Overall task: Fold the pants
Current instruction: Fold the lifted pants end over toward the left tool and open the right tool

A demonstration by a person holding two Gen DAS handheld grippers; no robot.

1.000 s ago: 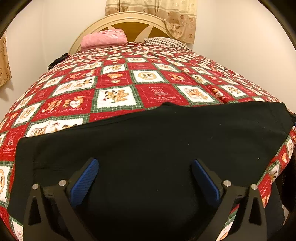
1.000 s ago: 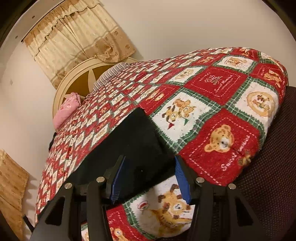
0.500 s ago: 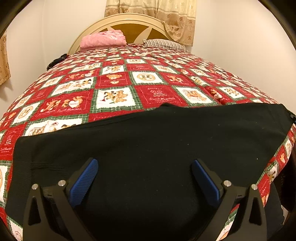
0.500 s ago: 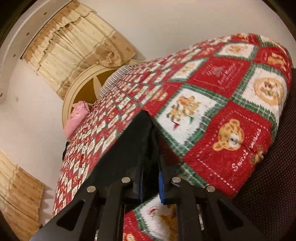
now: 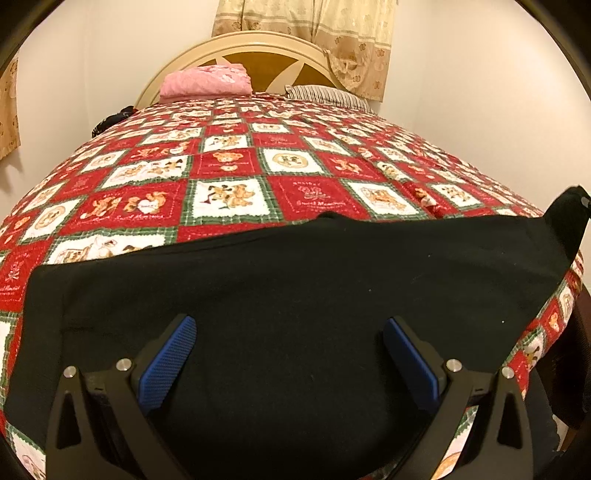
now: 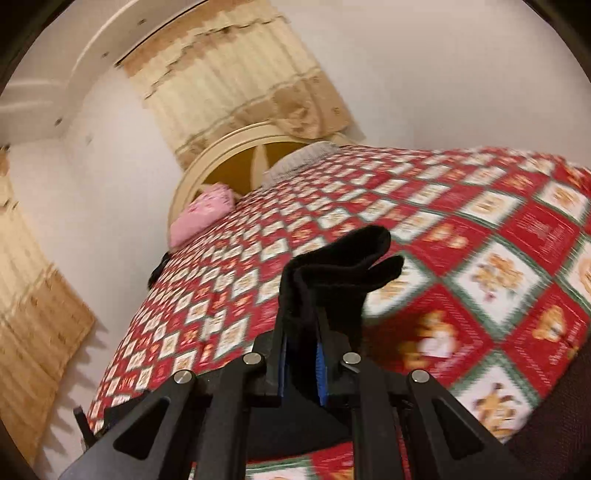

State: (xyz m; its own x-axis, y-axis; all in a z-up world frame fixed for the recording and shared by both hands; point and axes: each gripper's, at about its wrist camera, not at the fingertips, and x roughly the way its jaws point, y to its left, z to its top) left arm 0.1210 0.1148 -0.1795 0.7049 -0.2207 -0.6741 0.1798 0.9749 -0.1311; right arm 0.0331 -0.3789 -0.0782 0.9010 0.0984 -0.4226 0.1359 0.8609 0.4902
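Black pants (image 5: 295, 288) lie spread across the near end of a bed with a red, white and green teddy-bear quilt (image 5: 229, 173). My left gripper (image 5: 288, 354) is open, its blue pads wide apart just above the pants' middle. My right gripper (image 6: 301, 332) is shut on the right end of the pants (image 6: 340, 266) and holds it lifted off the quilt (image 6: 480, 258). In the left wrist view that lifted corner (image 5: 569, 221) stands up at the far right.
A pink folded cloth (image 5: 207, 79) and a striped pillow (image 5: 325, 95) lie by the cream headboard (image 5: 258, 48). Beige curtains (image 5: 306, 33) hang behind it. A dark bundle (image 5: 110, 122) sits at the bed's left edge. A dark chair (image 6: 554, 424) stands at the bed's right end.
My right gripper closed on the right end of the pants and lifted it up off the quilt. My left gripper stayed open over the pants.
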